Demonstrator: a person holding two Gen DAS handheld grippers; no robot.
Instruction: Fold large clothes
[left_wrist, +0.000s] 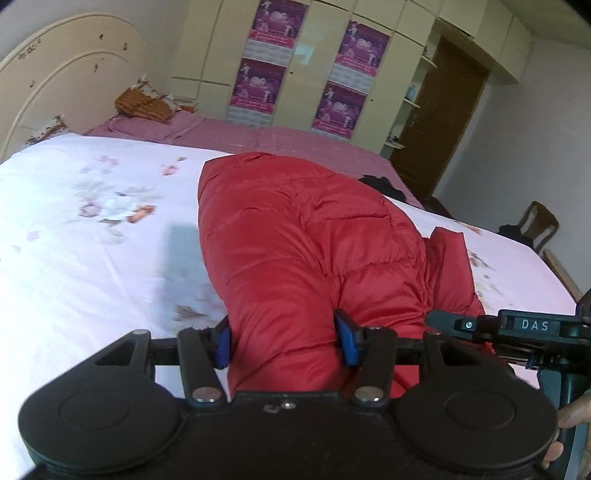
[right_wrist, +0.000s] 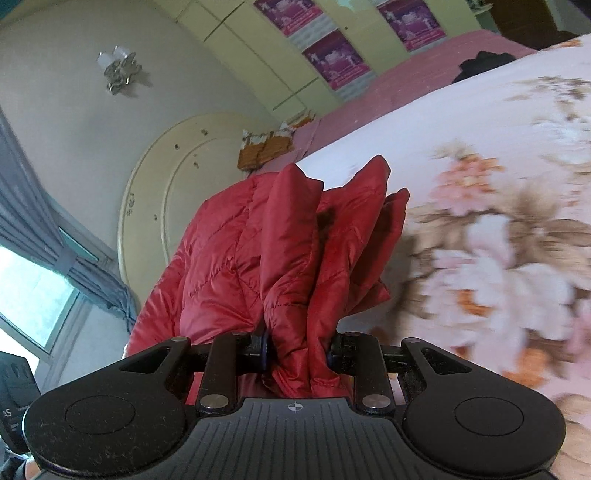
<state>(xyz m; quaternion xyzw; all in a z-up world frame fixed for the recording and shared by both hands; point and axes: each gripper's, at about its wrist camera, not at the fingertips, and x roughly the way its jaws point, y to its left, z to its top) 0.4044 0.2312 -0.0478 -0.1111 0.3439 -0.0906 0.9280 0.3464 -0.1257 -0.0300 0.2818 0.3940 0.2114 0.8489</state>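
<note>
Two grippers clamp the red puffer jacket (left_wrist: 303, 236) above the floral bedspread (left_wrist: 92, 240): the left gripper (left_wrist: 286, 341) pinches a thick padded fold, the right gripper (right_wrist: 297, 350) squeezes several bunched layers.

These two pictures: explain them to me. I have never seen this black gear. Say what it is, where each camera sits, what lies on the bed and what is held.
No robot here: a person holds a two-finger gripper in each hand, each with a camera looking along its fingers. One picture is from the left gripper, the other from the right gripper. A red jacket lies partly on a bed with a flowered cover. Both grippers are shut on bunched jacket fabric. The right gripper also shows at the edge of the left picture.
</note>
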